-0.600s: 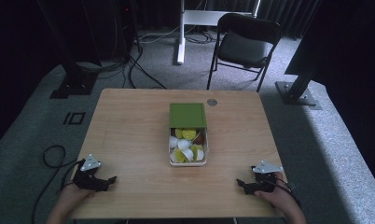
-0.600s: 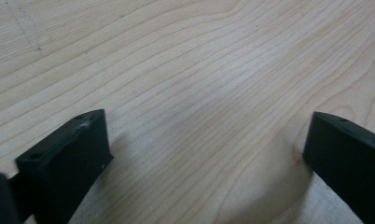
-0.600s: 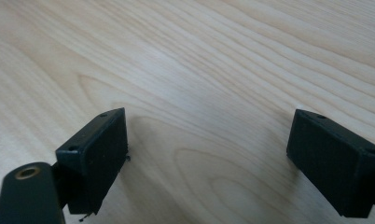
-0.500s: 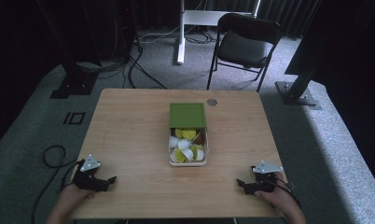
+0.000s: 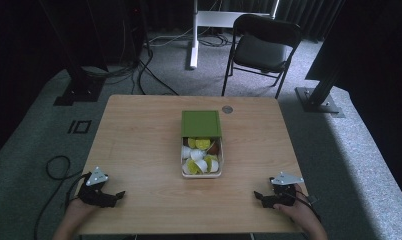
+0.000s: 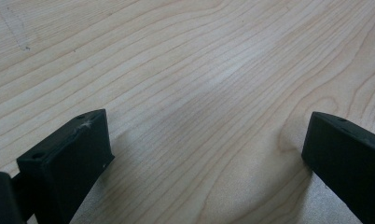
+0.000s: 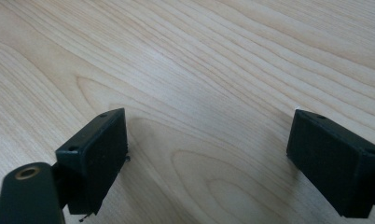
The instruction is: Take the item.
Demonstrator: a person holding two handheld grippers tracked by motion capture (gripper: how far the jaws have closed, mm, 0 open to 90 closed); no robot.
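A clear box (image 5: pixel 201 172) with a green lid (image 5: pixel 201 123) slid half off stands at the table's middle, holding several white, yellow and green pieces (image 5: pixel 201 160). My left gripper (image 5: pixel 120 194) rests at the front left corner of the wooden table (image 5: pixel 139 145), jaws pointing right, open and empty. My right gripper (image 5: pixel 256 195) lies at the front right corner, jaws pointing left, also open with nothing between them. In the left gripper view (image 6: pixel 202 154) and the right gripper view (image 7: pixel 206 149) the black jaws stand wide apart over bare wood.
A small round disc (image 5: pixel 227 109) lies near the table's far edge. Behind the table stand a black folding chair (image 5: pixel 261 47) and a white stand (image 5: pixel 195 35). Cables (image 5: pixel 54 167) trail on the grey carpet at the left.
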